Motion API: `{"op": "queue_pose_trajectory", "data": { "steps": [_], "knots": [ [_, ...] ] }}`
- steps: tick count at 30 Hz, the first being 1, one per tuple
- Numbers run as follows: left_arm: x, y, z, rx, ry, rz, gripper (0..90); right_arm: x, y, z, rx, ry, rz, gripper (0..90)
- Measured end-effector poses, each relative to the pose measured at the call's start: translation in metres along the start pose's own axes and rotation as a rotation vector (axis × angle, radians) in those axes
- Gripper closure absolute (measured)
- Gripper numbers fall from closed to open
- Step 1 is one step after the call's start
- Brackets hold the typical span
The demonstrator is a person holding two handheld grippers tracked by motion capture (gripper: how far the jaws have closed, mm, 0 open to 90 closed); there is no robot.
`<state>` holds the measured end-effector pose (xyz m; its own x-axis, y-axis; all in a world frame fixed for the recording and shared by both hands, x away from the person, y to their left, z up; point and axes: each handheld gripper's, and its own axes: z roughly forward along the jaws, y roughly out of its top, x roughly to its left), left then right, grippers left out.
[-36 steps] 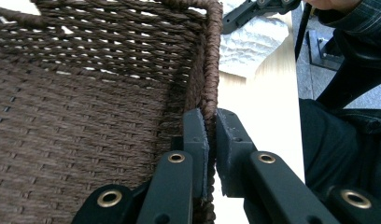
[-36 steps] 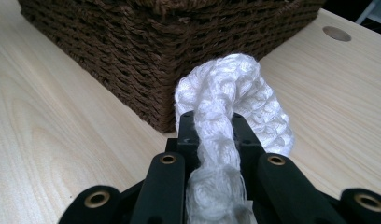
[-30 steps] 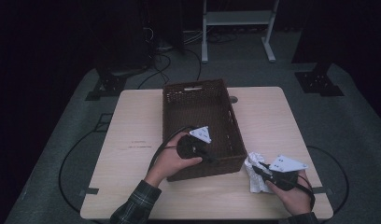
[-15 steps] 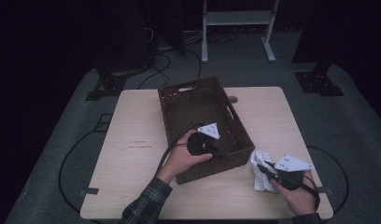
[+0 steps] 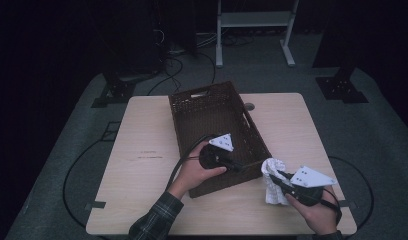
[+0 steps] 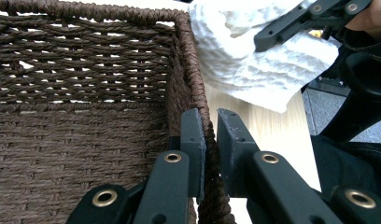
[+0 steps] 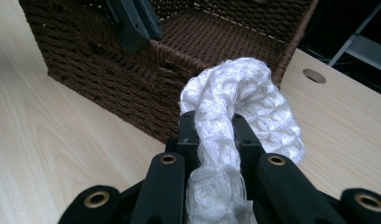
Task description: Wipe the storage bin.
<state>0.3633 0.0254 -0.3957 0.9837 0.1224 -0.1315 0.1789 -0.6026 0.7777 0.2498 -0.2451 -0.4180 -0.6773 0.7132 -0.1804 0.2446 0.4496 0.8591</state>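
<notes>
A brown woven basket stands askew in the middle of the pale wooden table. My left gripper is shut on the basket's near right wall, one jaw inside and one outside; in the left gripper view the left gripper pinches the braided rim of the basket. My right gripper is shut on a white textured cloth, held just right of the basket near the table's front. In the right gripper view the cloth bulges above the right gripper, with the basket close behind it.
A round cable hole sits in the table beside the basket's far right side. Bare wood lies left of the basket. A white metal frame and dark stands are on the floor beyond the table.
The basket has turned, its near end swinging right with my left gripper on its wall. My right gripper has lifted the cloth a little and come closer to the basket.
</notes>
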Motion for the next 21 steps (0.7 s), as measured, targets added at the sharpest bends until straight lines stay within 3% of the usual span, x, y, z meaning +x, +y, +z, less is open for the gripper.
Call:
{"op": "queue_pose_trajectory", "data": {
  "steps": [6,11,18,21],
  "knots": [
    [0.002,-0.001,0.000,-0.009,-0.014,-0.011,80.2,-0.008,-0.005,0.022,0.037,0.018,0.021,77.5],
    [0.003,-0.005,0.000,-0.029,-0.018,-0.011,80.0,-0.006,-0.006,0.036,0.062,0.033,0.022,77.6],
    [0.003,-0.005,0.000,-0.026,-0.016,-0.006,79.7,-0.006,-0.013,0.046,0.086,0.047,0.049,77.7],
    [0.003,-0.005,0.000,-0.026,-0.016,-0.005,79.4,-0.005,-0.017,0.051,0.123,0.045,0.046,77.7]
  ]
}}
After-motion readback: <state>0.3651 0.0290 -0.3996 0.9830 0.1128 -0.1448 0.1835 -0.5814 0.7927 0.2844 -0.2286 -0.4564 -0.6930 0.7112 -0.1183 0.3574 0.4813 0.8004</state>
